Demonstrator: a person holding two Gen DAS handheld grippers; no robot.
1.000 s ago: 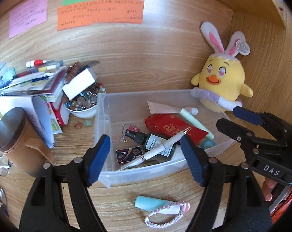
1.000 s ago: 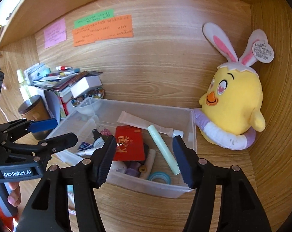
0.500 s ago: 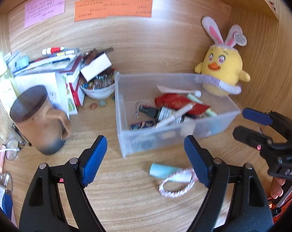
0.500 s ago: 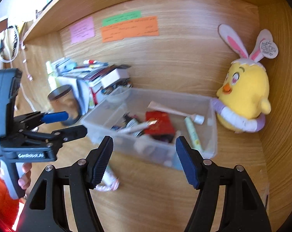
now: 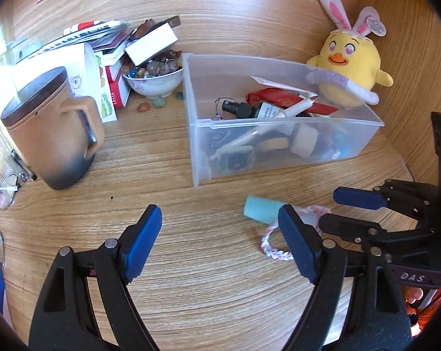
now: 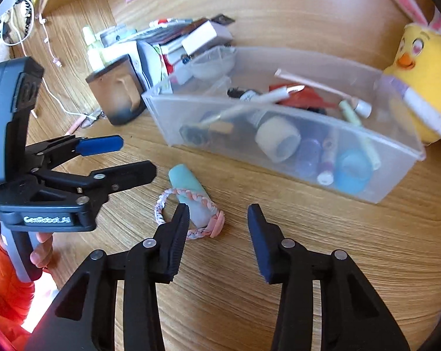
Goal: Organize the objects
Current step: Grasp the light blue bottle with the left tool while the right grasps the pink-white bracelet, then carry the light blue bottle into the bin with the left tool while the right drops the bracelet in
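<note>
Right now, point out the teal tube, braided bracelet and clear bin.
teal tube [image 6: 181,178], right wrist view, upper body.
braided bracelet [image 6: 159,208], right wrist view, left loop.
clear bin [image 5: 278,146], left wrist view, front wall.

Quick count: one clear plastic storage bin [image 5: 278,143] stuffed with small bits, too jumbled to count. One light-blue tube [image 6: 188,193] and one pink-and-white braided bracelet [image 6: 191,225] on the wooden tabletop [image 5: 191,278]. One yellow chick plush with bunny ears [image 5: 349,67], one brown lidded mug [image 5: 50,128], one white bowl of glass pebbles [image 5: 154,80]. Two claws: left [image 5: 220,242], right [image 6: 217,234].
</note>
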